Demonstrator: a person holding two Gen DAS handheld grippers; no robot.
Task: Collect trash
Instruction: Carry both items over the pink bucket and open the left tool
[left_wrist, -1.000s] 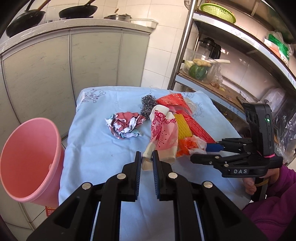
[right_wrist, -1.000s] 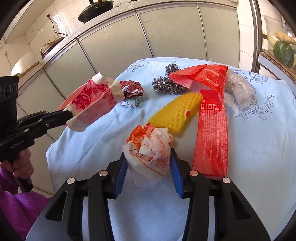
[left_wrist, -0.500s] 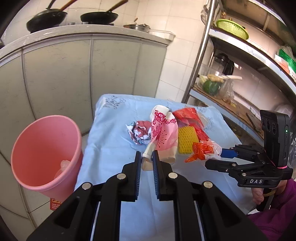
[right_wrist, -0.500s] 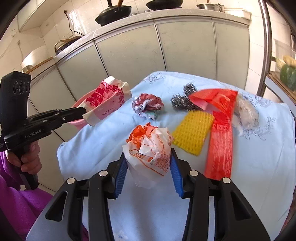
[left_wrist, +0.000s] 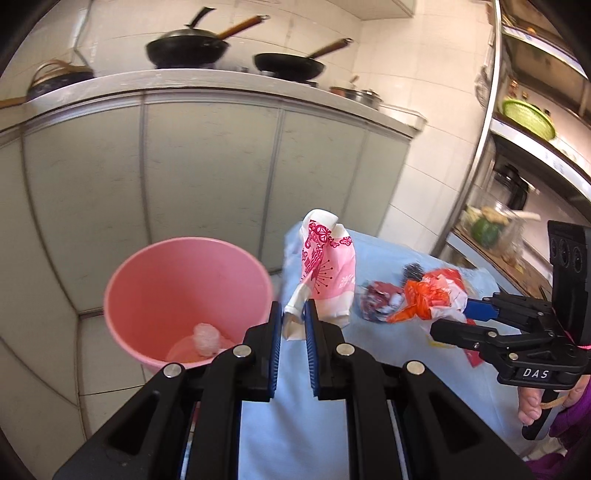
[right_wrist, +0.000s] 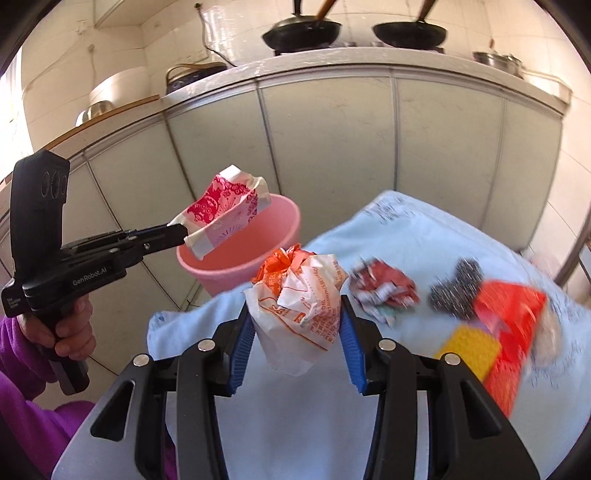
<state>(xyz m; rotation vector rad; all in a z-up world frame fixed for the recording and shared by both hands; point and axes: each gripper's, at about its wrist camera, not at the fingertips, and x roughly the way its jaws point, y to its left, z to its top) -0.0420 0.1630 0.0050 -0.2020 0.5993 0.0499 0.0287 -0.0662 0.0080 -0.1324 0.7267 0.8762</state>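
My left gripper (left_wrist: 293, 325) is shut on a pink-and-white paper bag (left_wrist: 327, 273), held in the air just right of the pink bin (left_wrist: 184, 295). From the right wrist view the same bag (right_wrist: 225, 212) hangs in front of the bin (right_wrist: 243, 254), with the left gripper (right_wrist: 177, 234) clamped on its corner. My right gripper (right_wrist: 297, 325) is shut on a crumpled white-and-orange wrapper (right_wrist: 299, 306), lifted above the blue tablecloth (right_wrist: 406, 236). That wrapper (left_wrist: 428, 301) shows at the right in the left wrist view, in the right gripper (left_wrist: 461, 319).
On the cloth lie a crumpled red-and-white wrapper (right_wrist: 384, 290), a steel scourer (right_wrist: 458, 290), a yellow sponge (right_wrist: 469, 350) and a red plastic pack (right_wrist: 513, 325). A white wad (left_wrist: 207, 338) lies in the bin. Grey cabinets stand behind, a metal shelf rack (left_wrist: 480, 147) at the right.
Both grippers have swung left and risen with their loads. The bin has come from the left edge toward the middle of both views, and the bag now hangs beside its rim.
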